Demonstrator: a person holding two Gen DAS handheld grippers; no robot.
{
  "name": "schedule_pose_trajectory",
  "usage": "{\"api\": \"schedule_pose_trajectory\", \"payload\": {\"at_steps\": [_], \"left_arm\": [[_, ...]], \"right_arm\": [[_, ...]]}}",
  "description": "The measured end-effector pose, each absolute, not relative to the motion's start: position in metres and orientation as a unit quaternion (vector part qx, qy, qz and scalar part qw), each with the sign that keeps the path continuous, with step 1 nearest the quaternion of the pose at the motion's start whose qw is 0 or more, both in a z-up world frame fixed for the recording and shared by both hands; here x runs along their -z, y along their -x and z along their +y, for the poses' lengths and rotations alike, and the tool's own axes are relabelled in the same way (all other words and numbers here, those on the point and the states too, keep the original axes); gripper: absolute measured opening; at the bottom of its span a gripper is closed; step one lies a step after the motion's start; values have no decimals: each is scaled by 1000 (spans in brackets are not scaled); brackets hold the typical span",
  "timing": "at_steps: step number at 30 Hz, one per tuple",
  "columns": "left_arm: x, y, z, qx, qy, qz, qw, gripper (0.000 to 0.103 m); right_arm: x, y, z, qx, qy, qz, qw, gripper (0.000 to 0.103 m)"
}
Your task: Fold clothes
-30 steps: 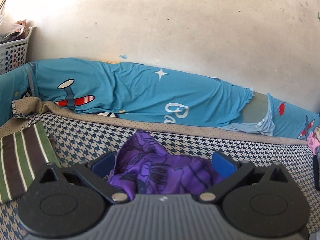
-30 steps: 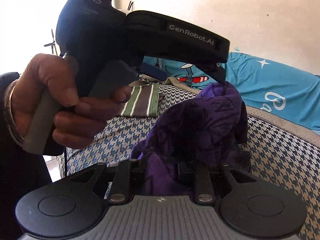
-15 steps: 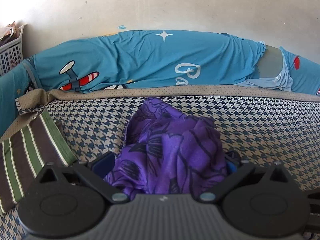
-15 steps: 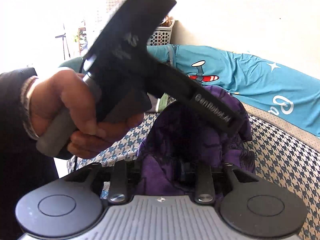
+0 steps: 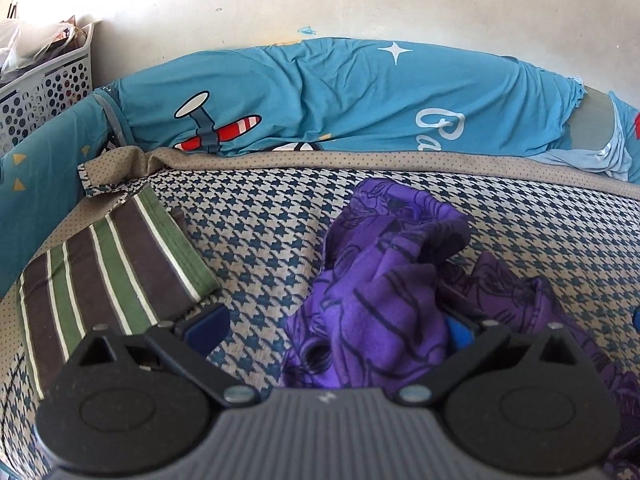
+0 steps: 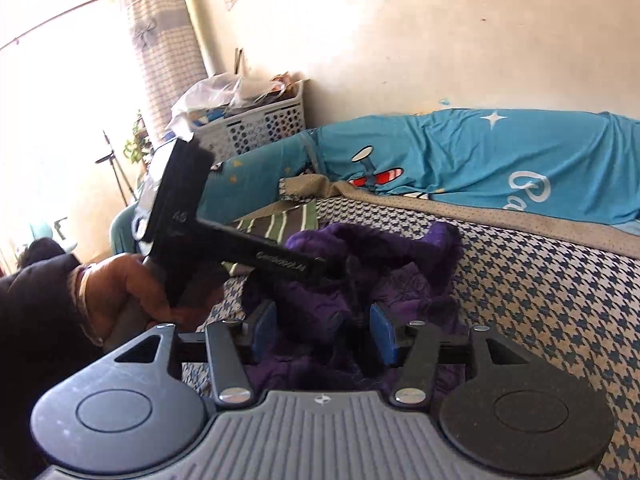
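basket [image 5: 44, 88]: far left against the wall, white perforated plastic; holds clear plastic bags and papers heaped above the rim.
striped cloth [image 5: 108, 264]: folded, green/brown/white, near-left on the houndstooth cover, just past the left pad.
left hand [image 6: 132, 292]: seen from the right wrist, dark sleeve, wrapped on the left tool's handle.
left gripper [image 5: 332, 328]: jaws wide apart; left pad bare over the cover, right pad half buried by the cloth. Not pinching anything.
purple garment [image 5: 384, 280]: crumpled heap, centre of the bed, slumped right of centre between the left tool's jaws and spilling off to the near right.
right gripper [image 6: 324, 328]: jaws opening; purple cloth lies loose between the blue pads, with a gap at each pad.
houndstooth cover [image 5: 260, 216]: open flat stretch between striped cloth and garment; more bare cover far right of the heap.
tan border [image 5: 360, 160]: far edge of the cover, corner flipped up at far left.
blue bedding [image 5: 340, 96]: long roll with plane and star print, along the wall behind the border, blocks the far side.
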State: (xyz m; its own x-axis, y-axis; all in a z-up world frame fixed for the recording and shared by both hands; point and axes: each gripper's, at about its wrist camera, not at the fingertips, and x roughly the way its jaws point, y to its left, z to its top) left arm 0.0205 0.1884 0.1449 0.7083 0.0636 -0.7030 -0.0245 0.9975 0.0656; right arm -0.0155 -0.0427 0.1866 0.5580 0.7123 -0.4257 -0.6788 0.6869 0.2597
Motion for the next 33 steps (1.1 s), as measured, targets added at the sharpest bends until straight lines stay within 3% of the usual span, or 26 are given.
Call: {"api": "schedule_pose_trajectory", "payload": {"at_steps": [7, 15, 22, 25, 30, 33], "left_arm": [[-140, -14, 193, -36, -48, 386, 921, 103], [-134, -10, 207, -47, -55, 404, 912, 103], [-127, -11, 212, -62, -66, 417, 904, 103], [-128, -11, 209, -64, -73, 414, 905, 103], [-130, -13, 203, -66, -85, 407, 907, 103], [-134, -13, 203, -63, -71, 404, 910, 103]], "right_arm": [[-166, -4, -45, -327, -19, 300, 896, 64], [-137, -16, -24, -317, -2, 330, 889, 83], [-116, -31, -14, -315, -20, 357, 879, 85], [-115, -32, -15, -315, -26, 357, 879, 72], [-122, -35, -20, -313, -43, 346, 884, 33], [-128, -33, -20, -311, -37, 331, 890, 27]]}}
